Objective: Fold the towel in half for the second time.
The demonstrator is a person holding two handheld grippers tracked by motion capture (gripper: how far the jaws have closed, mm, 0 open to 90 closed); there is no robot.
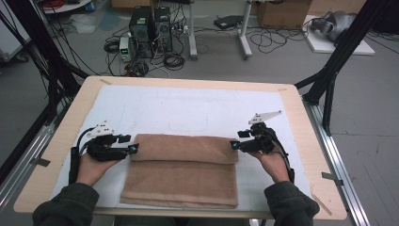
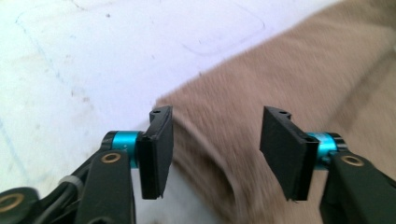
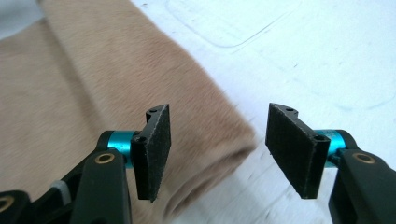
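Observation:
A brown towel (image 1: 183, 169) lies folded on the white mat (image 1: 188, 108), its far part doubled over into a thick roll-like fold. My left gripper (image 1: 129, 143) is at the left end of that fold and stands open; in the left gripper view (image 2: 215, 140) the towel (image 2: 280, 70) lies between and beyond the jaws, and the pads do not press on it. My right gripper (image 1: 237, 139) is at the fold's right end, also open. In the right gripper view (image 3: 217, 144) the towel's rounded end (image 3: 93, 70) sits under the left jaw, with bare mat under the right one.
The mat covers most of the wooden table (image 1: 301, 122), with bare mat beyond the towel up to the far edge. A faint rounded outline (image 1: 188, 125) is drawn on the mat just past the towel. Computers and cables (image 1: 150, 33) stand on the floor behind.

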